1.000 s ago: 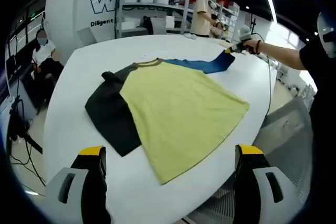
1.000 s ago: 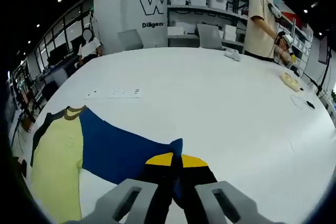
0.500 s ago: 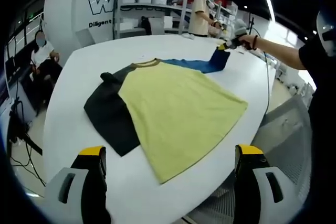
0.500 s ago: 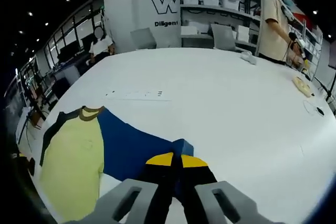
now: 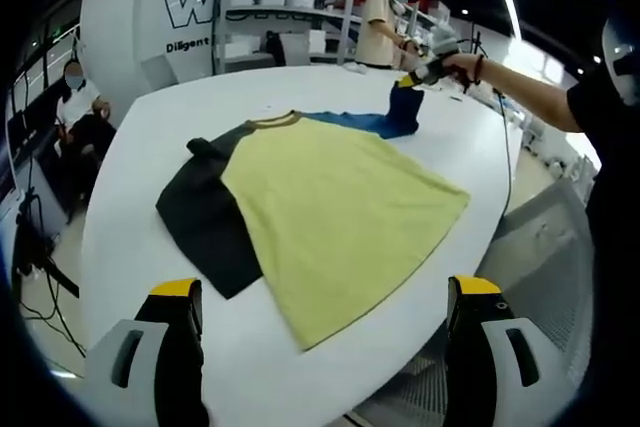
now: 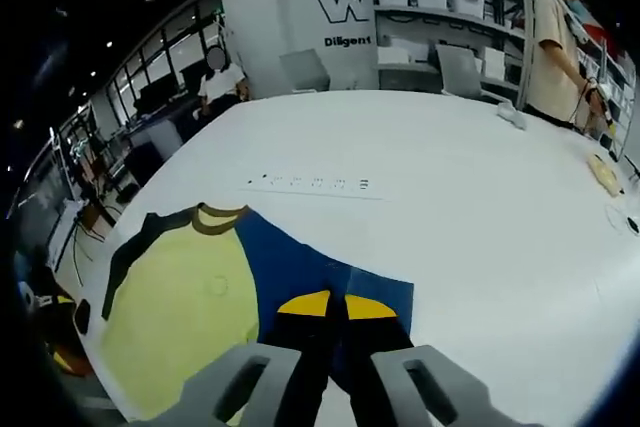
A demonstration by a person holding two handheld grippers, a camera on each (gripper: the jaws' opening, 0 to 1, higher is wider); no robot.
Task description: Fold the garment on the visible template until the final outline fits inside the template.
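A T-shirt lies flat on the white table (image 5: 140, 247): yellow body (image 5: 340, 212), black sleeve (image 5: 205, 217) on its left, blue sleeve (image 5: 365, 123) at the far side. My left gripper (image 5: 325, 290) is open at the near table edge, its yellow-tipped jaws wide apart and holding nothing. A person's hand holds my right gripper (image 5: 413, 78) shut on the blue sleeve's end, lifted off the table. In the right gripper view the right gripper (image 6: 335, 304) pinches the blue sleeve (image 6: 300, 262), with the yellow body (image 6: 185, 312) and brown collar (image 6: 220, 219) to the left.
A row of small dark marks (image 6: 310, 184) runs across the table (image 6: 480, 217) beyond the collar. Small items (image 6: 605, 174) lie at the far right edge. Shelves with bins (image 5: 270, 7) and a standing person (image 5: 382, 27) are behind the table; a seated person (image 5: 75, 107) is at left.
The right gripper has raised the blue sleeve's end and carried it inward toward the yellow body. The left gripper has stayed open at the near edge.
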